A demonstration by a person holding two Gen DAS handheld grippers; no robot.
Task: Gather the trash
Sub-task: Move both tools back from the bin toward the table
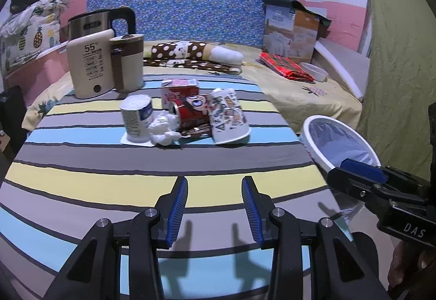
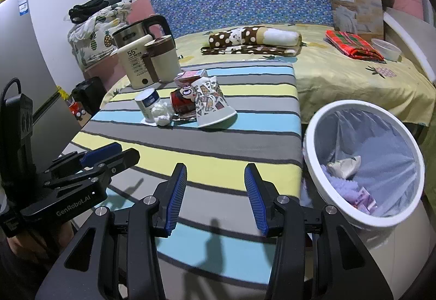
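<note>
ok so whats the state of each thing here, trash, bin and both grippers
left gripper: open, nothing between the fingers
right gripper: open, nothing held
paper cup: tipped on its side
can: lying down, mouth towards the tissue
white tub: upright
tissue: crumpled, on the table
carton: upright behind the can
bin: lined, some trash inside

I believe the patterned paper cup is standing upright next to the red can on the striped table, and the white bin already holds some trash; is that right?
Not quite: the patterned paper cup lies tipped on its side against the red can, as the right wrist view shows. The rest holds: both are on the striped table, and the white bin already holds some trash.
</note>
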